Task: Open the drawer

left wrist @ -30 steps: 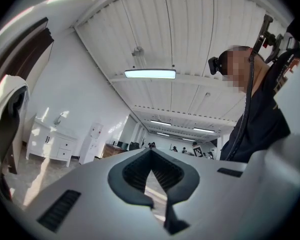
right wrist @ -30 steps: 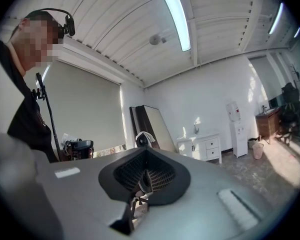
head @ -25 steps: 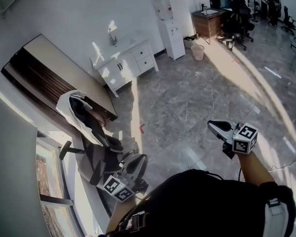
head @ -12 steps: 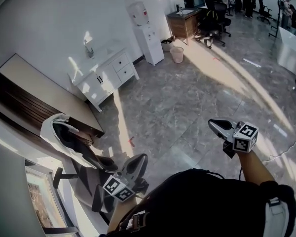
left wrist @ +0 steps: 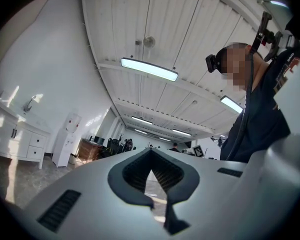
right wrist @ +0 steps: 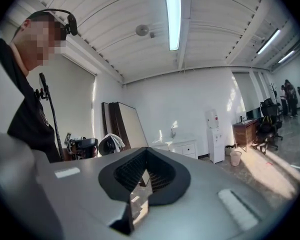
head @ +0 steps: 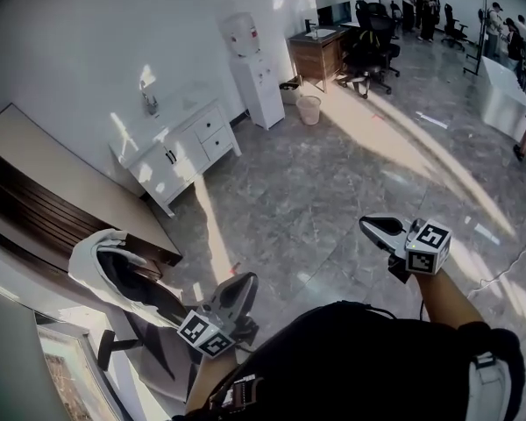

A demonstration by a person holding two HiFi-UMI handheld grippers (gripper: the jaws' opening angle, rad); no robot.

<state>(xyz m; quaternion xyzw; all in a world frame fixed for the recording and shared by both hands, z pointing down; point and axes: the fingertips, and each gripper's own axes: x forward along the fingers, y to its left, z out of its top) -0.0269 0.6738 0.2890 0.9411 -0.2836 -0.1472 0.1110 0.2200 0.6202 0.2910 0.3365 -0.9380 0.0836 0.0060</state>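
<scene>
At waist level before the person, the left gripper [head: 243,282] and right gripper [head: 371,227] were both closed on nothing and held roughly level, probably because nothing was within reach. Grey marble floor [head: 316,182] stretched beyond them. The drawer [head: 209,125], the upper of two in a white cabinet [head: 171,158] against the wall, sat shut and well apart from both grippers, near a water dispenser [head: 254,73].

The cabinet [head: 180,152] at ten o'clock was white, the floor [head: 316,209] grey-veined marble, the desk [head: 320,49] brown; left gripper [head: 245,280] and right gripper [head: 366,225] bore black-and-white markers.
</scene>
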